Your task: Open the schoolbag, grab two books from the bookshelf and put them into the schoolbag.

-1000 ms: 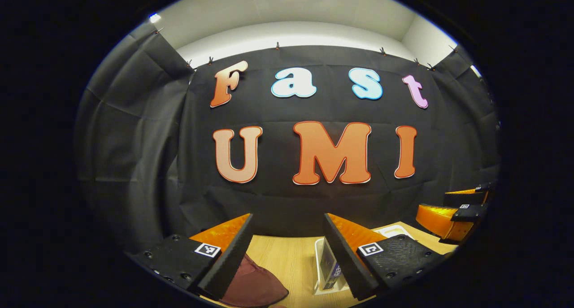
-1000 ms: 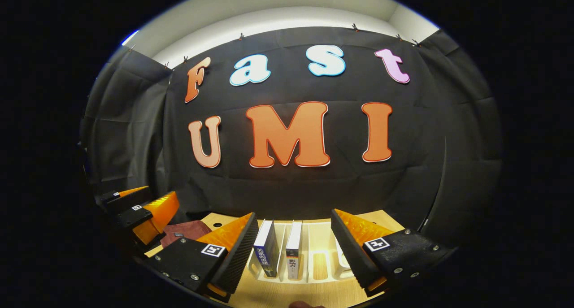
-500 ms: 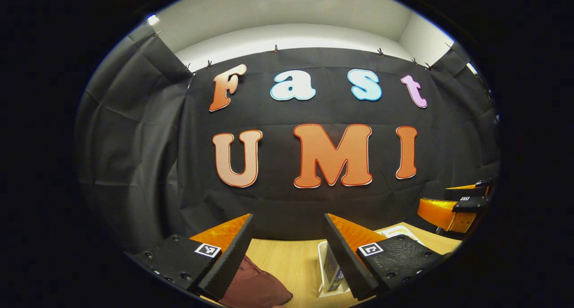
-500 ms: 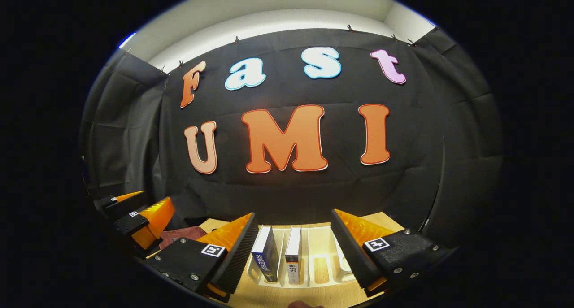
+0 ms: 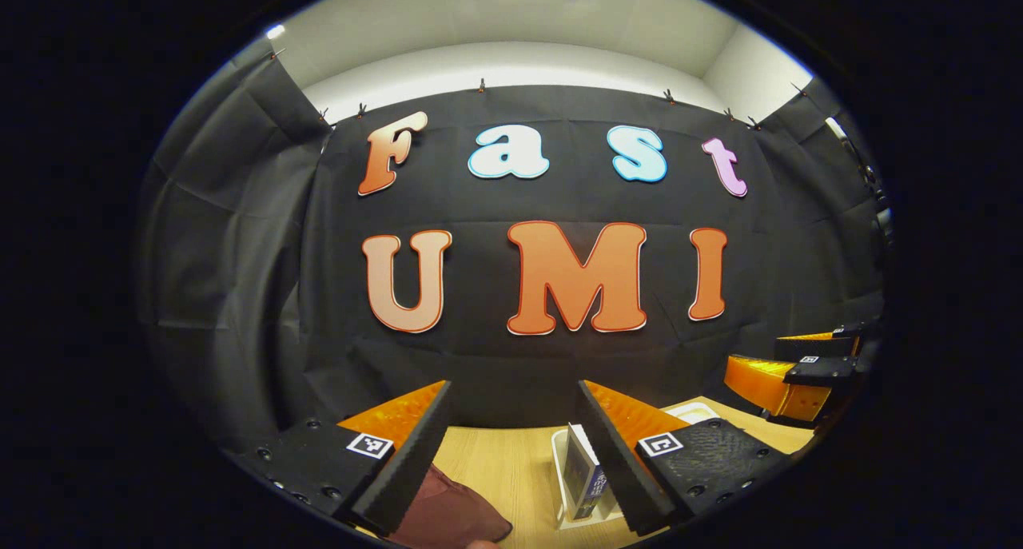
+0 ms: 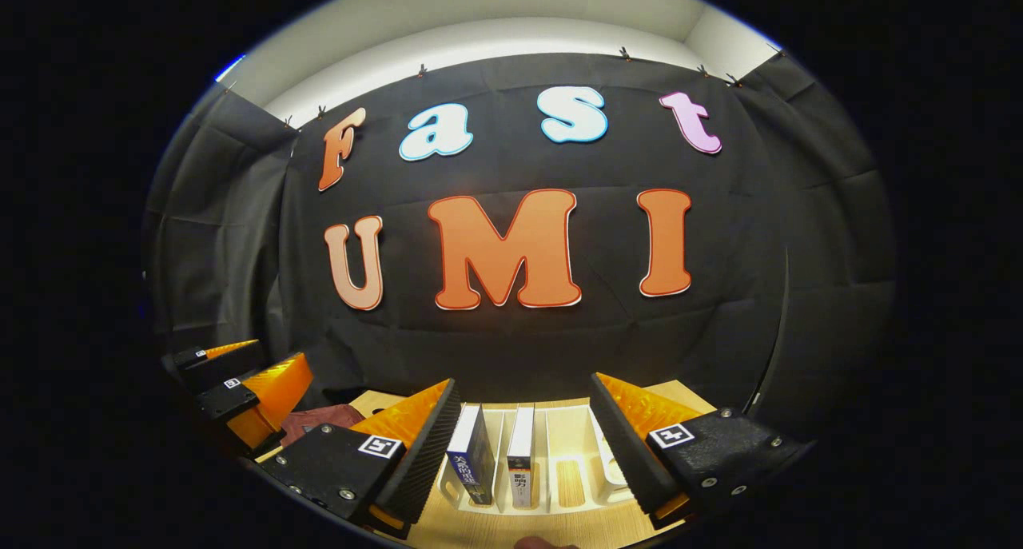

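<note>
In the left gripper view my left gripper (image 5: 511, 453) is open above the wooden table, with a dark red schoolbag (image 5: 447, 517) low between its fingers and a standing book (image 5: 579, 473) in a white rack just inside the right finger. The right gripper (image 5: 787, 369) shows at the far right. In the right gripper view my right gripper (image 6: 523, 445) is open, and two upright books (image 6: 473, 457) (image 6: 521, 457) stand in the white bookshelf (image 6: 571, 461) between its fingers. The left gripper (image 6: 244, 381) shows at the left, over the schoolbag (image 6: 324, 419).
The light wooden table (image 5: 503, 465) runs under both grippers up to the black cloth wall (image 6: 511, 341). The bookshelf's right slots (image 6: 569, 477) hold no books.
The left gripper view has swung slightly rightward, so the wall and rack sit further left in it. The right gripper view is almost unchanged.
</note>
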Demonstrator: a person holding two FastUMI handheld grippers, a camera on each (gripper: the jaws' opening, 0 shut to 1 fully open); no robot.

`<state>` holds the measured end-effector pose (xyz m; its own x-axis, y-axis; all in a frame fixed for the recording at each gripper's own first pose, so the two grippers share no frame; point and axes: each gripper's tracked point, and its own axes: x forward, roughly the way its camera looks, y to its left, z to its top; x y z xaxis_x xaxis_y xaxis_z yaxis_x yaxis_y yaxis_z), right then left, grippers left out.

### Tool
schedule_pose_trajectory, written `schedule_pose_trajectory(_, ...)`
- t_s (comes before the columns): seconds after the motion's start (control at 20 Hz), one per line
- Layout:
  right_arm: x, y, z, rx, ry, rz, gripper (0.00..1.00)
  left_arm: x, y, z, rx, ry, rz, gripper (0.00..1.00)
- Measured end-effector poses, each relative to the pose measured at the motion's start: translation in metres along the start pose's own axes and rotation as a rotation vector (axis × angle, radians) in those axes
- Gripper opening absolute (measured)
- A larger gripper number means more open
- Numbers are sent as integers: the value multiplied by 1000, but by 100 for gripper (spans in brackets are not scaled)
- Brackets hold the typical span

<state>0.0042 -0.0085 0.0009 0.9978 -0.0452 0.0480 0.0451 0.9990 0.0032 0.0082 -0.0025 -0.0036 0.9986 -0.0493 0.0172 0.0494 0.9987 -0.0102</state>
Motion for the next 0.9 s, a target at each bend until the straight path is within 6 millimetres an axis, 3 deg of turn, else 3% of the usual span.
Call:
schedule_pose_trajectory(0.1,0,0,0,-3,1,-1,96,-1,3,4,21,-13,18,99)
schedule_pose_trajectory(0.35,1,-2,-4,-11,12,-5,96,0,8,-6,30,6,57,95)
schedule_pose_trajectory(0.6,2,1,-7,-19,19,9,96,-2,11,-2,27,-13,65,95)
schedule_pose_trajectory(0.7,3,3,-9,-21,23,19,96,-2,12,-5,20,-10,68,99)
schedule_pose_trajectory(0.9,7,4,-18,-12,44,37,96,1,22,-18,40,18,89,95)
